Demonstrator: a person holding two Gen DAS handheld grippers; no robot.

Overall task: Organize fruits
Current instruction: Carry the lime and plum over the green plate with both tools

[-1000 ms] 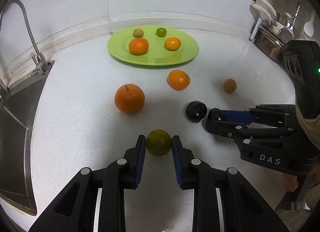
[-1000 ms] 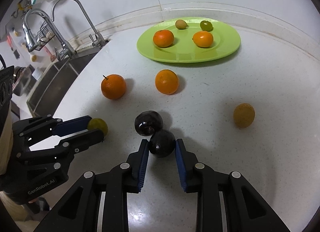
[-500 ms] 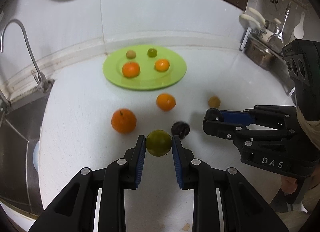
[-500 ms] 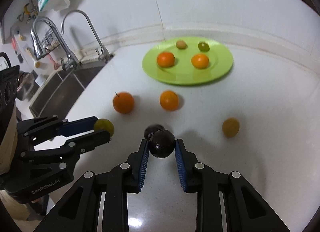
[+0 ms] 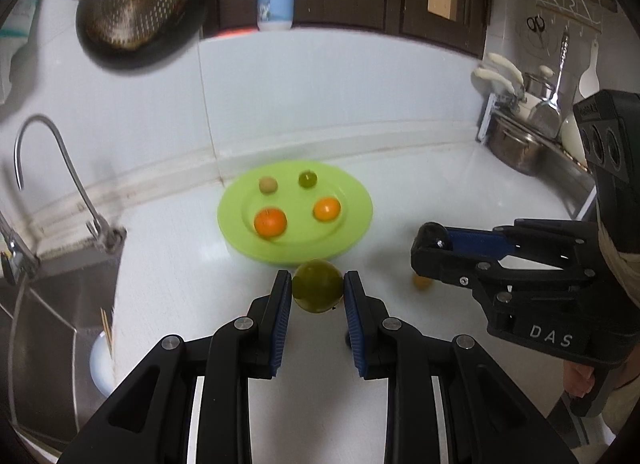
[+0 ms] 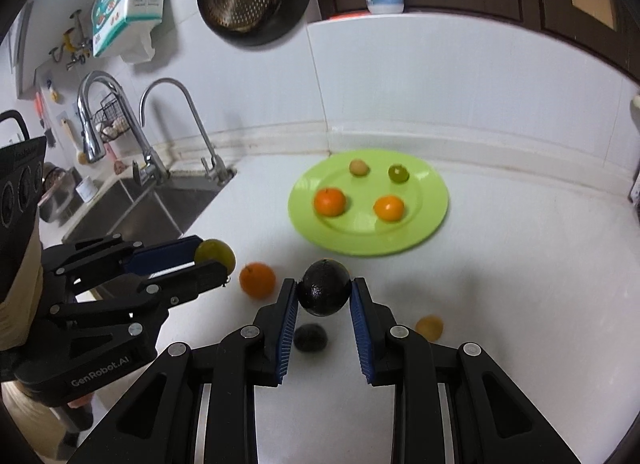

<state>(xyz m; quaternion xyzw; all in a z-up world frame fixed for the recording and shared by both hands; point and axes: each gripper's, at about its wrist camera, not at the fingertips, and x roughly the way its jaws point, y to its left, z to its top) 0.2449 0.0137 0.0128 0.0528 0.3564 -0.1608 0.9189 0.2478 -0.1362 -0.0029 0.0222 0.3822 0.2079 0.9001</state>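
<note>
Up above a white speckled bench (image 6: 520, 284), the left tool (image 5: 318, 290) pinches a smooth, round olive-green fruit (image 5: 318, 287) between ribbed blue pads, and the right tool (image 6: 324, 294) pinches a round, matte black fruit (image 6: 324, 292) the same way. Beyond them a glossy round lime-green plate (image 6: 430, 219) holds two oranges, a small tan fruit and a small green one. Loose on the bench lie an orange (image 6: 257, 279), another dark fruit (image 6: 310, 338) and a small yellow-orange fruit (image 6: 429, 327).
</note>
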